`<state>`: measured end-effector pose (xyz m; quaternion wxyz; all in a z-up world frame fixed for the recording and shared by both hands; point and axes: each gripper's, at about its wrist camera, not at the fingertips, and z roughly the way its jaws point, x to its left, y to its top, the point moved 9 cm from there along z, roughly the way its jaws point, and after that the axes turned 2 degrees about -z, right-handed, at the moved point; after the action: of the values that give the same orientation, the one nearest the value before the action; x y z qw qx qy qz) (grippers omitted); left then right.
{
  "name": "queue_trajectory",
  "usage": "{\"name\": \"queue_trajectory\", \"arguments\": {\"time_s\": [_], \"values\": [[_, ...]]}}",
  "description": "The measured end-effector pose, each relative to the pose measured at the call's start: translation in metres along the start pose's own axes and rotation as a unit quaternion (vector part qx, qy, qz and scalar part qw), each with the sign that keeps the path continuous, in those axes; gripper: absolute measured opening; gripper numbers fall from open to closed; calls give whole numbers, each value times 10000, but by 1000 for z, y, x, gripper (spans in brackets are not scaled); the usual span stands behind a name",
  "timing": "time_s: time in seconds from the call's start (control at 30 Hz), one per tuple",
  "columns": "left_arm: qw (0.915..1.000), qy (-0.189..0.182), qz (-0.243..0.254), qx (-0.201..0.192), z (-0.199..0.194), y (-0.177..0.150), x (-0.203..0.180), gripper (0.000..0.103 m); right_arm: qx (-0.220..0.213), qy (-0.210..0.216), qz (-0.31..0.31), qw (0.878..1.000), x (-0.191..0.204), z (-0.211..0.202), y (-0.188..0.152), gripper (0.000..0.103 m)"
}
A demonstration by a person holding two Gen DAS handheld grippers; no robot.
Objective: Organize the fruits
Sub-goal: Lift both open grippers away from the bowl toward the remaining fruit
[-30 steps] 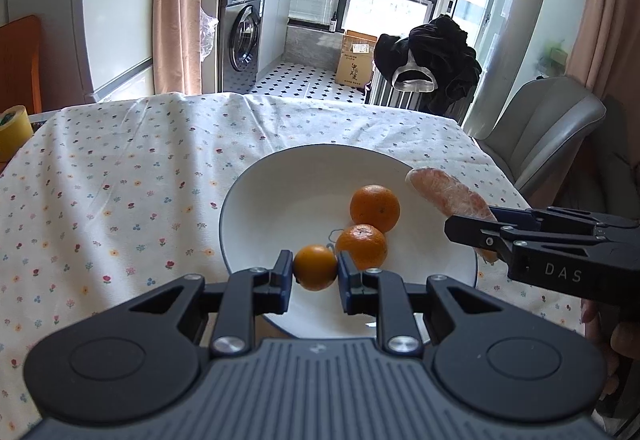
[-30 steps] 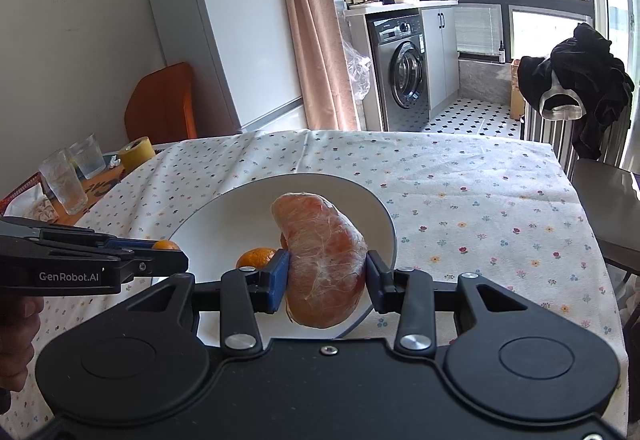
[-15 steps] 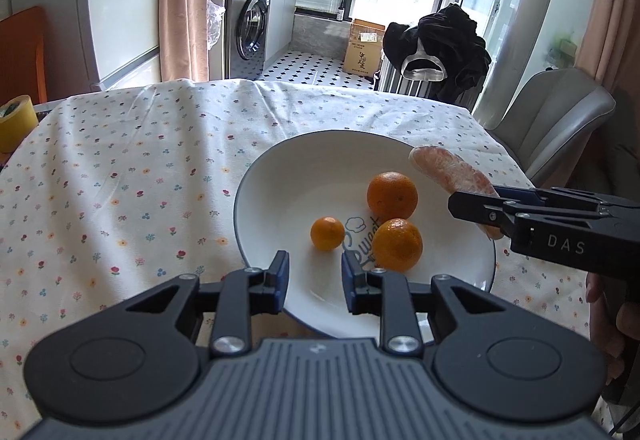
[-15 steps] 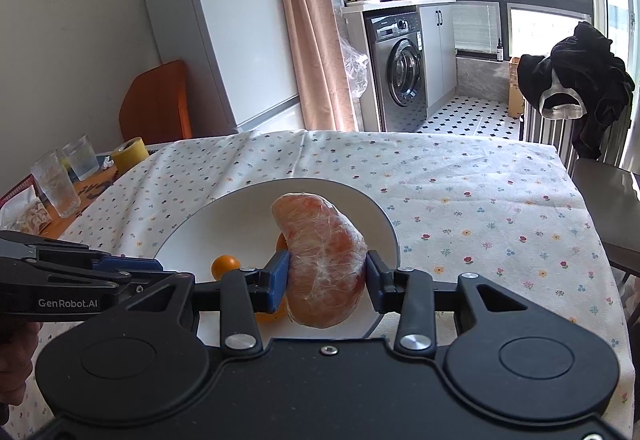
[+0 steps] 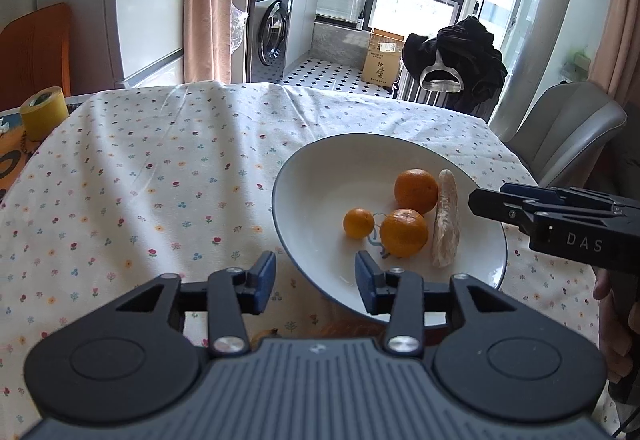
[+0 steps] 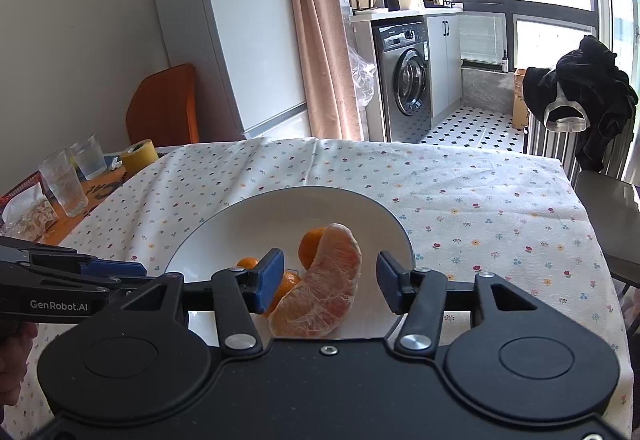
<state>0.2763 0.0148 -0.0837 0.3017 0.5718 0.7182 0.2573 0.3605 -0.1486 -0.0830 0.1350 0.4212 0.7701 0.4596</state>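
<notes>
A white bowl [image 5: 320, 168] sits on the flowered tablecloth. In it lie a small orange [image 5: 359, 223], two larger oranges [image 5: 404, 232] [image 5: 416, 191] and a peeled pomelo segment [image 5: 445, 226]. My left gripper [image 5: 316, 282] is open and empty at the bowl's near left rim. My right gripper [image 6: 330, 276] is open, its fingers either side of the pomelo segment [image 6: 320, 288] without touching it. The right gripper also shows in the left wrist view [image 5: 476, 202], at the bowl's right rim. The bowl [image 6: 248, 228] shows in the right wrist view too.
A yellow tape roll [image 5: 42, 112] and two glasses [image 6: 64, 182] stand at the table's left end. A grey chair [image 5: 560, 136] stands to the right. A little orange fruit [image 5: 264, 334] peeks from under the left gripper's body.
My left gripper let go of the small orange in the bowl, opened wide and drew back left. My right gripper opened and released the pomelo segment, which now lies in the bowl.
</notes>
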Motion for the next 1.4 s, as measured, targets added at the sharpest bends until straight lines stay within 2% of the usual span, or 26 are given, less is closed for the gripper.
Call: {"name": "queue_trajectory", "arguments": {"time_s": [0.1, 0.2, 0.33, 0.4, 0.53, 0.6, 0.7, 0.83, 1.07, 1.3, 1.4], "values": [[9999, 79, -79, -112, -7, -2, 3, 58, 8, 59, -39, 10000, 1, -5, -4, 53], [9997, 98, -181, -151, -12, -5, 6, 65, -39, 138, -30, 9999, 3, -11, -3, 59], [9989, 180, -288, -311, -22, -5, 10, 71, -88, 152, 15, 9998, 4, -17, -1, 62], [9986, 186, -321, -387, -28, -5, 10, 73, -117, 151, 46, 9998, 4, -21, -1, 66], [9979, 224, -407, -458, -39, -7, 13, 78, -253, 121, 49, 9996, 8, -30, -1, 81], [9975, 246, -452, -476, -43, -9, 13, 81, -347, 132, 71, 9993, 9, -35, -1, 84], [9976, 239, -476, -441, -47, -14, 13, 82, -462, 66, 95, 9989, 9, -42, -1, 89], [9970, 276, -537, -480, -55, -19, 15, 84, -595, 68, 72, 9982, 11, -52, -1, 103], [9953, 364, -717, -542, -67, -26, 19, 89, -654, 161, -33, 9977, 17, -65, -5, 103], [9940, 490, -592, -782, -83, -31, 13, 103, -631, 396, 38, 9972, 22, -77, -13, 103], [9936, 534, -568, -820, -89, -33, 10, 103, -654, 493, 40, 9966, 25, -84, -14, 103]]}}
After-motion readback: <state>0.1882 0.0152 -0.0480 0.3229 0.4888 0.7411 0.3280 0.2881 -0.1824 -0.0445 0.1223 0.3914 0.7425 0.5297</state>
